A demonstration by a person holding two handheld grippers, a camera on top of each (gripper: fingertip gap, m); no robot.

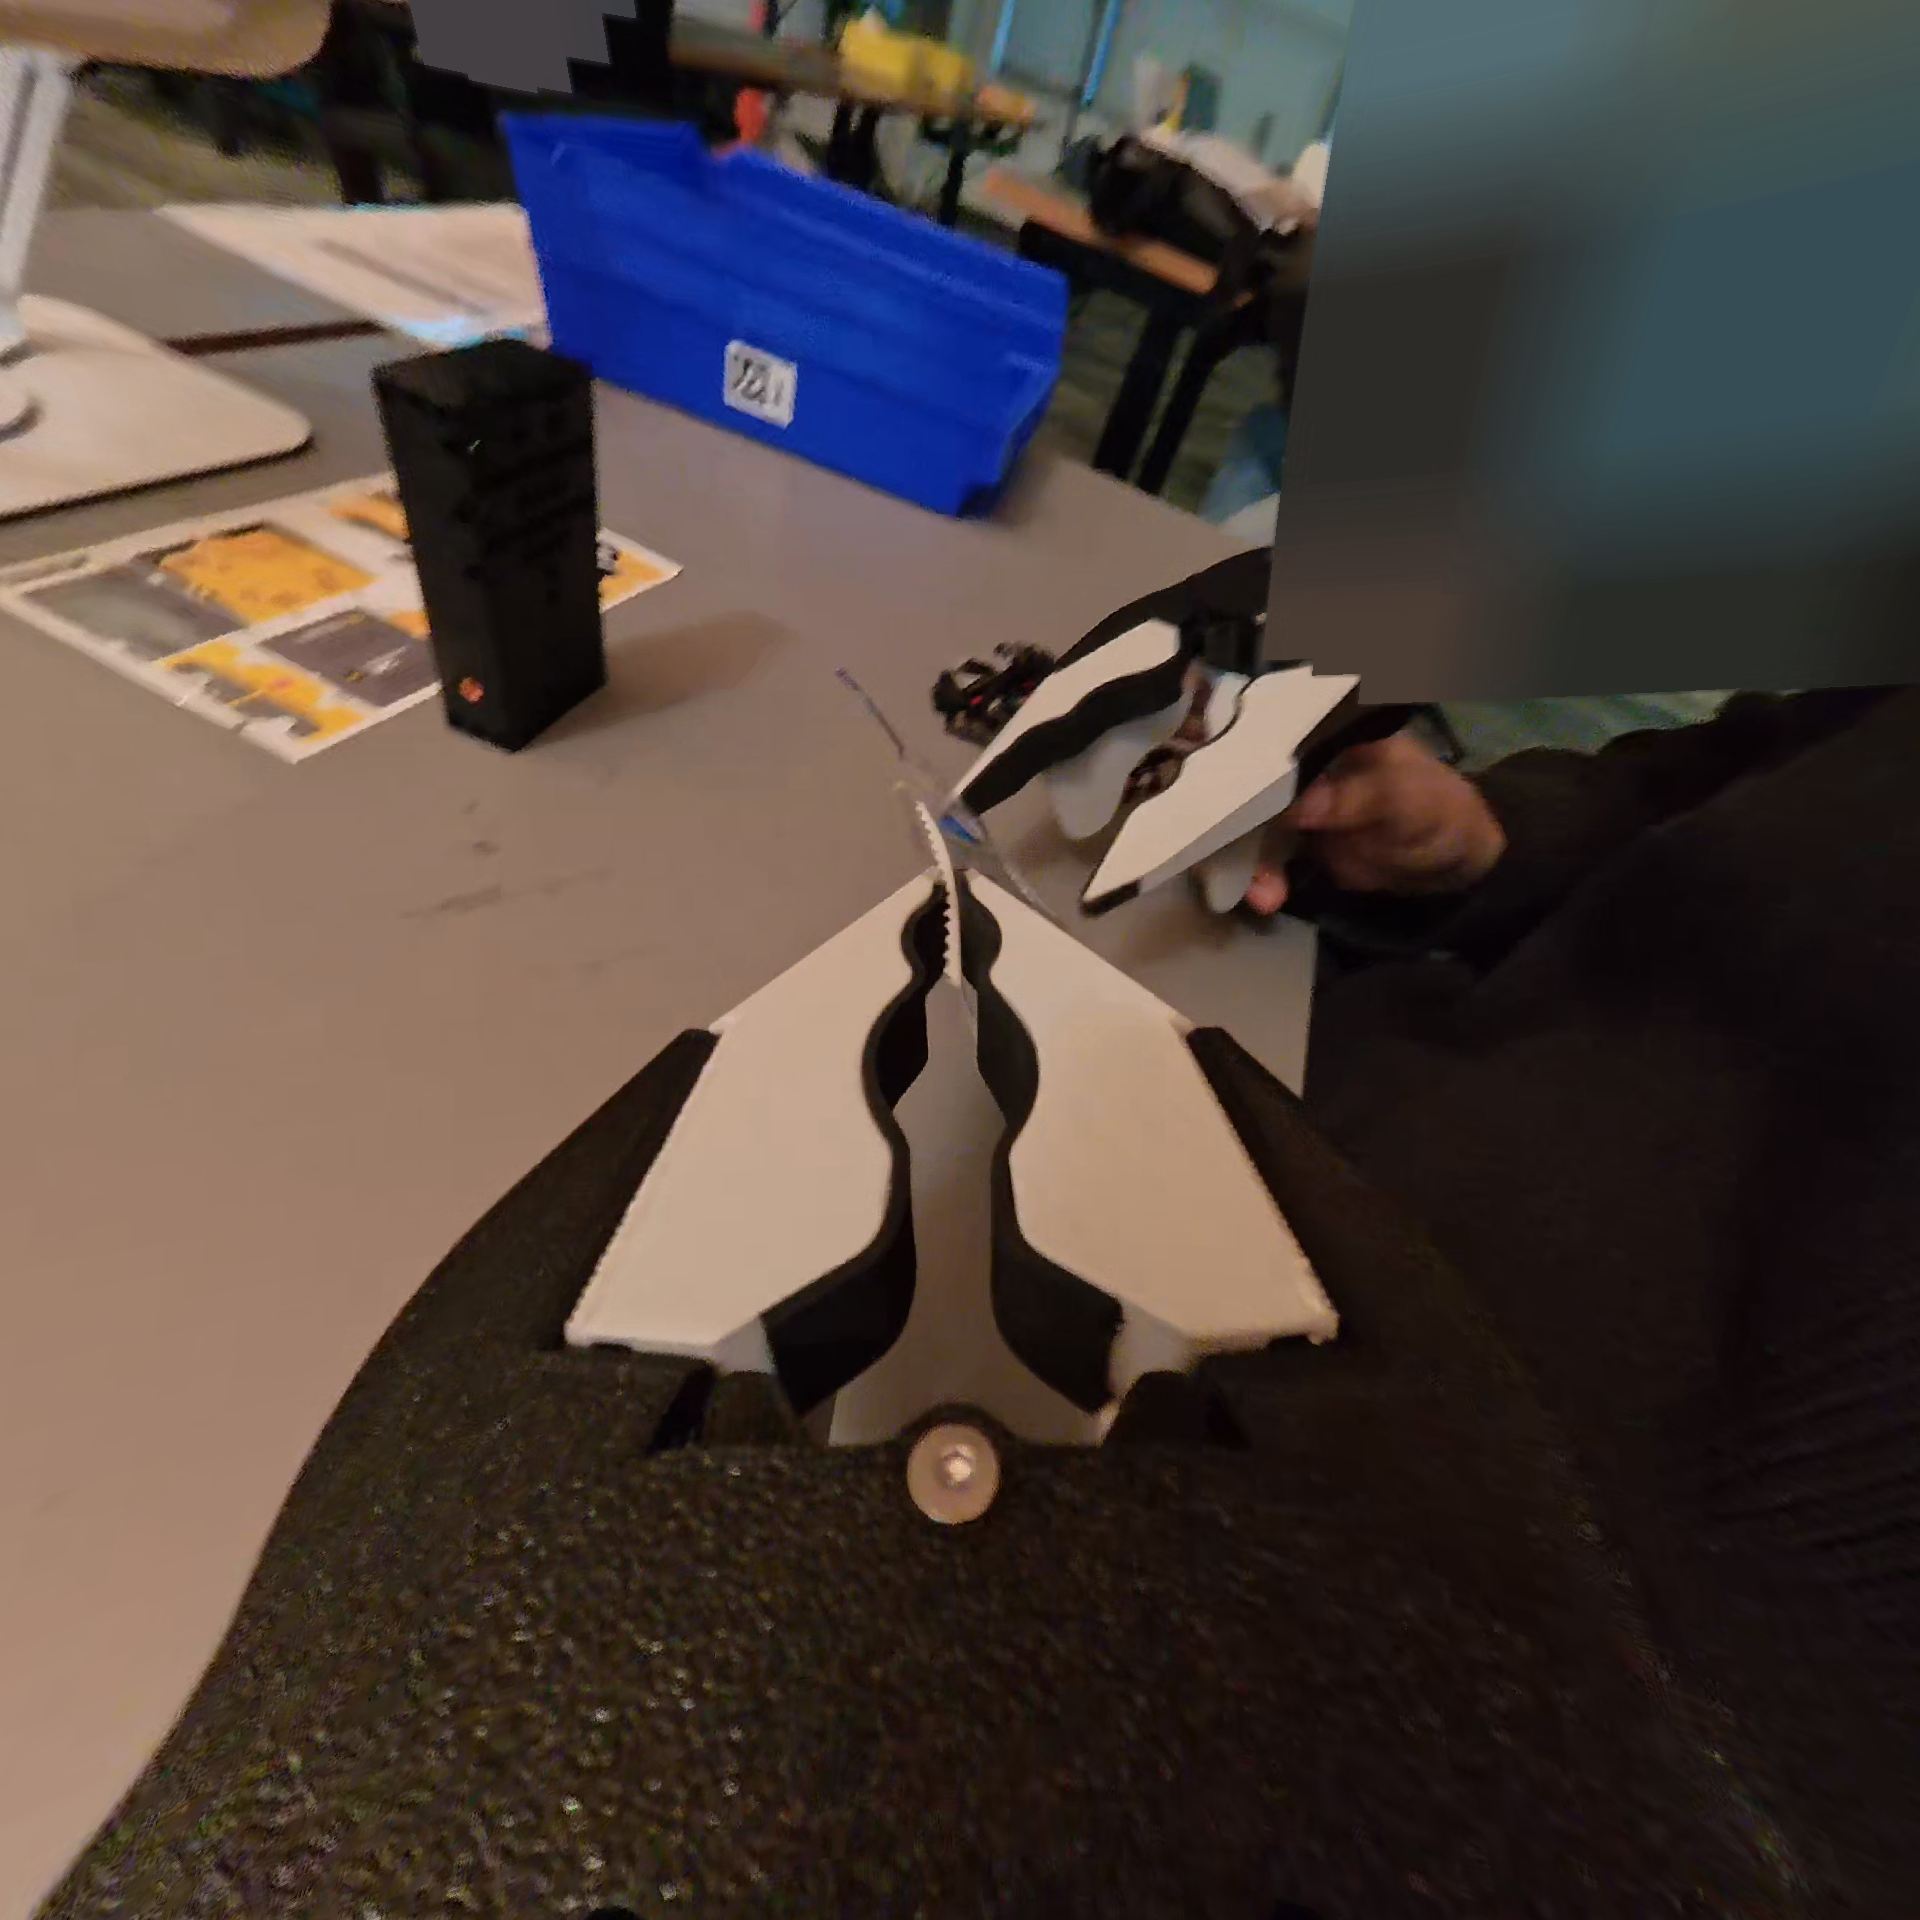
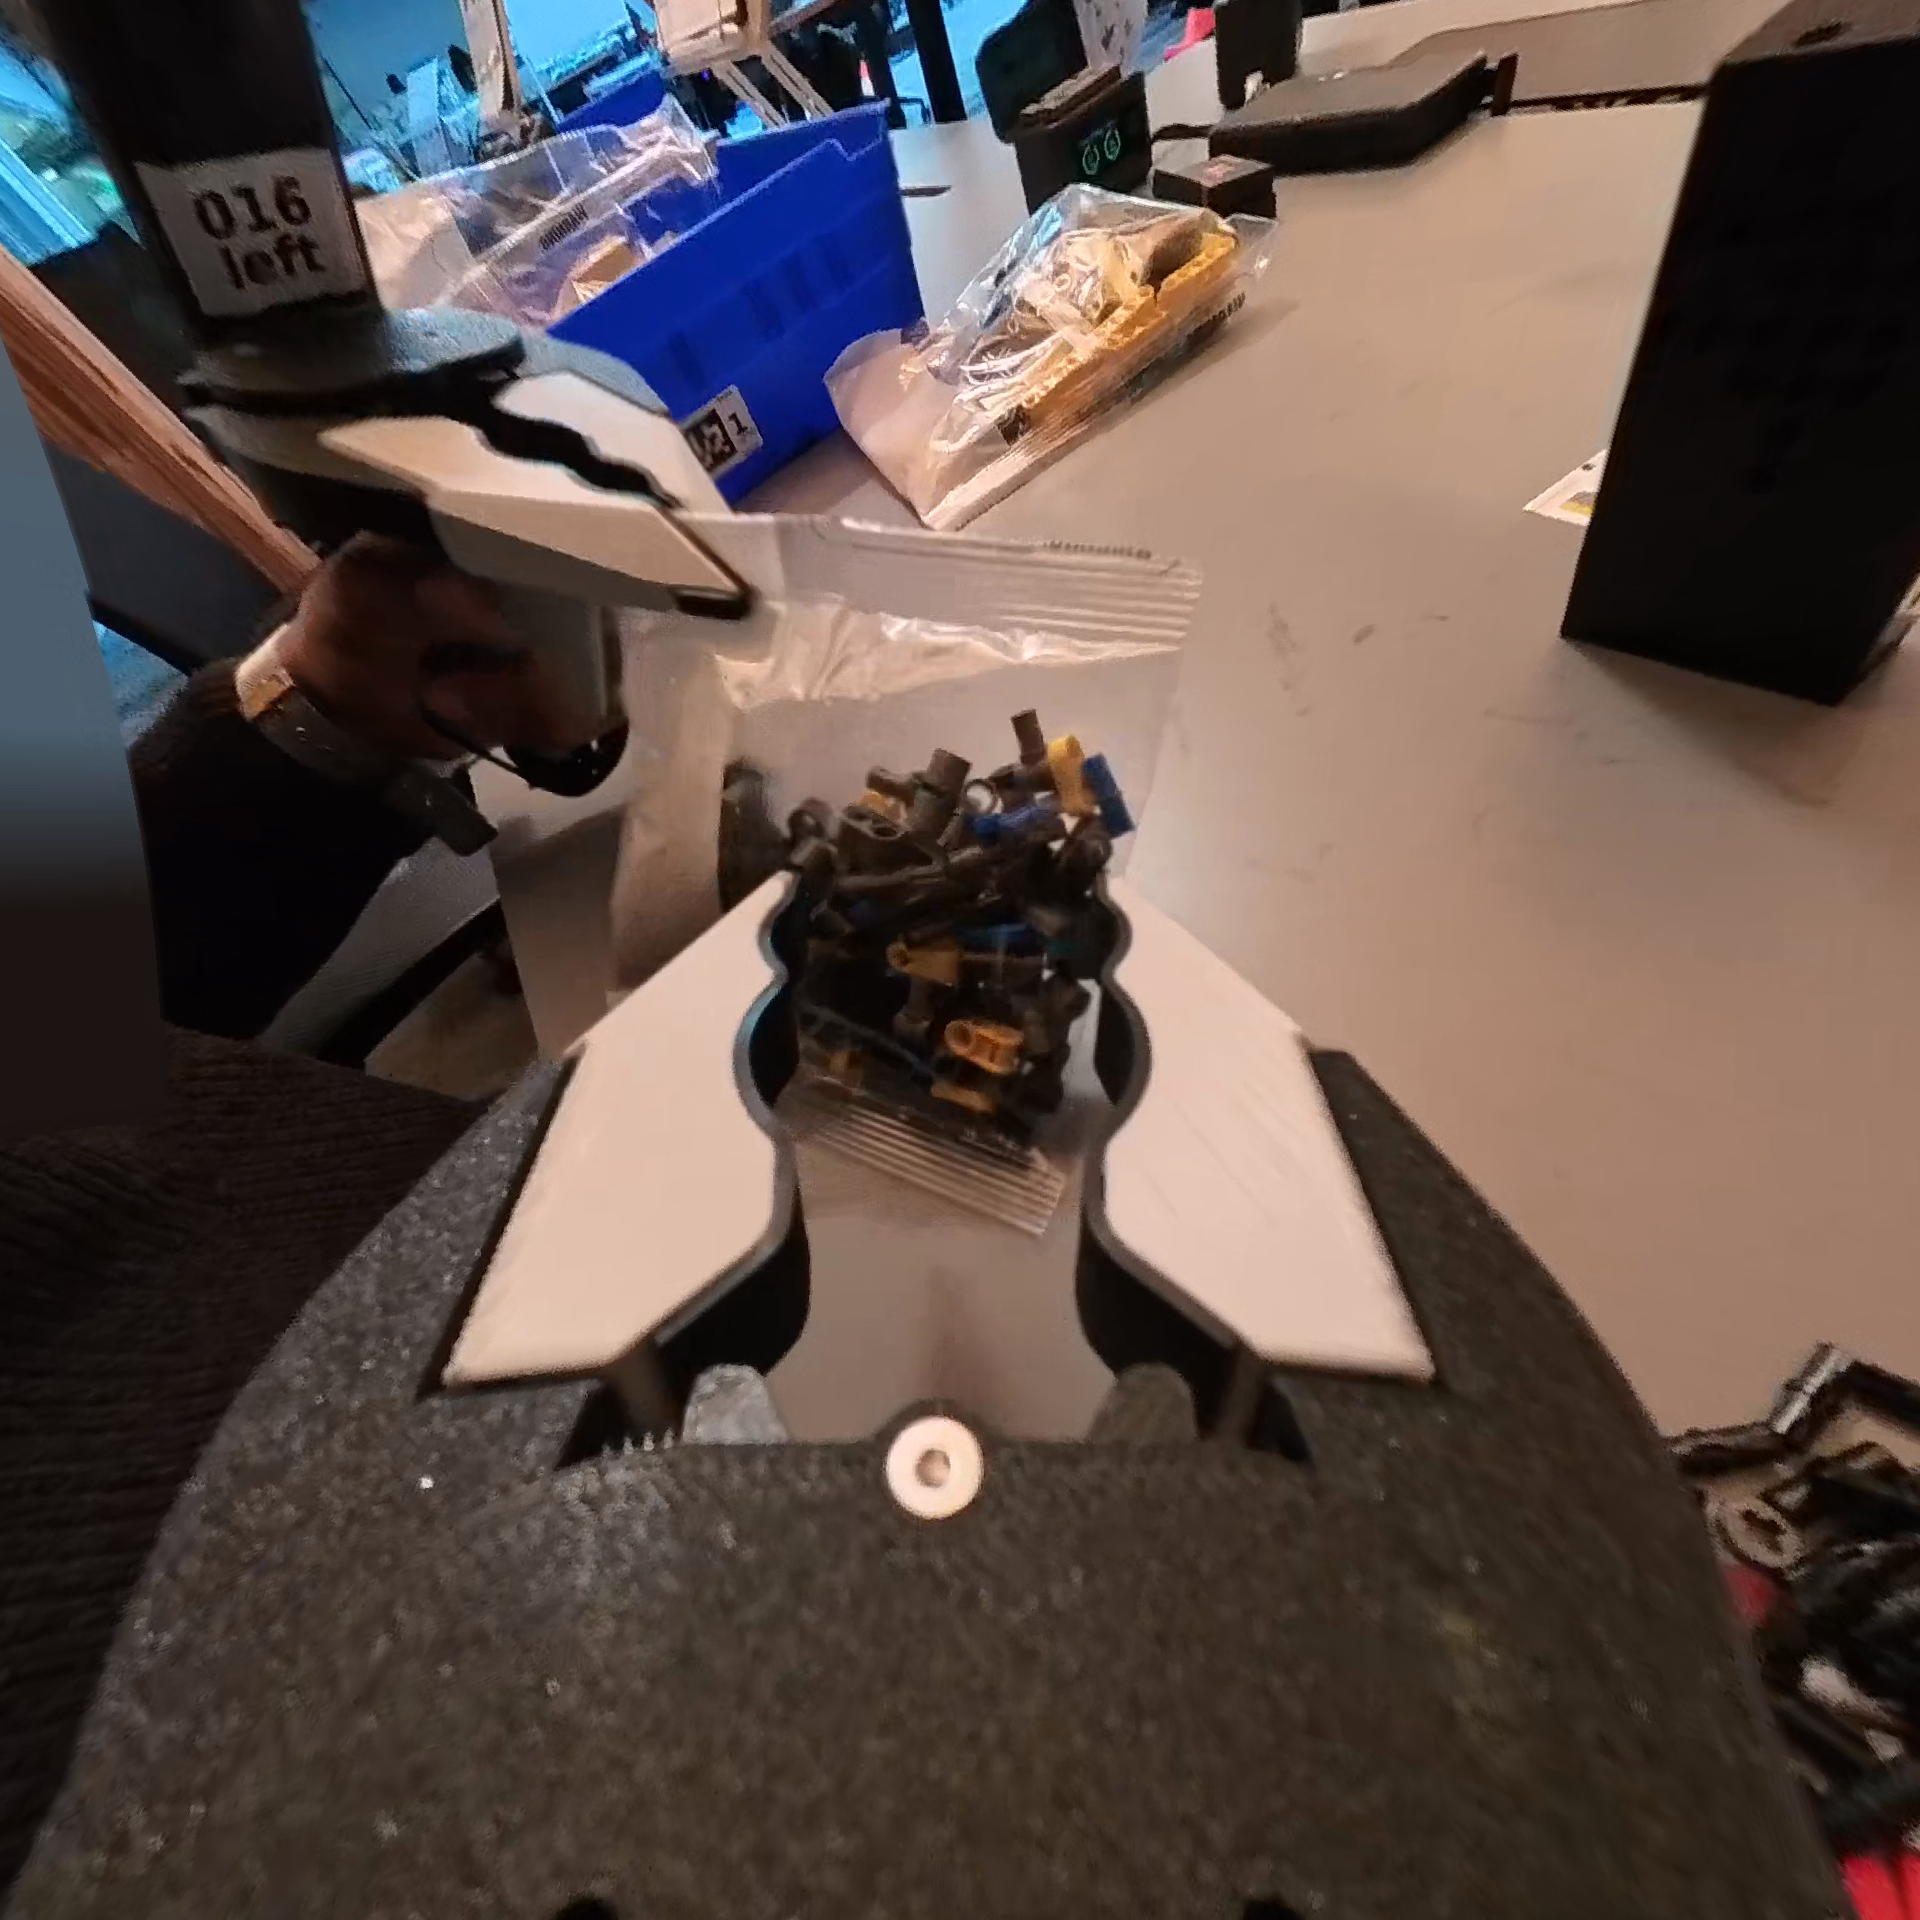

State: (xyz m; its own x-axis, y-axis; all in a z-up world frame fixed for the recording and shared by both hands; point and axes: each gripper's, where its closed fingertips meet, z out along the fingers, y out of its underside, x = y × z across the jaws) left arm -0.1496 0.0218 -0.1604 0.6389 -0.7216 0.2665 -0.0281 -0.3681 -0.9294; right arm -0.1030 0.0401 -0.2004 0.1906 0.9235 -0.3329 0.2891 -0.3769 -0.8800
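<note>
A clear zip bag holds several small black, blue and yellow parts. My right gripper is shut on the bag's lower part, with the parts bulging between its white fingers. My left gripper is shut on the bag's top corner at the seal strip. In the left wrist view, my left gripper pinches the thin clear edge of the bag. The right gripper is just beyond it, above the grey table.
A tall black box stands on a printed sheet; it also shows in the right wrist view. A blue bin and a second bag of yellow parts lie behind. Loose parts lie at the lower right. Left tips to right tips: about 7 cm.
</note>
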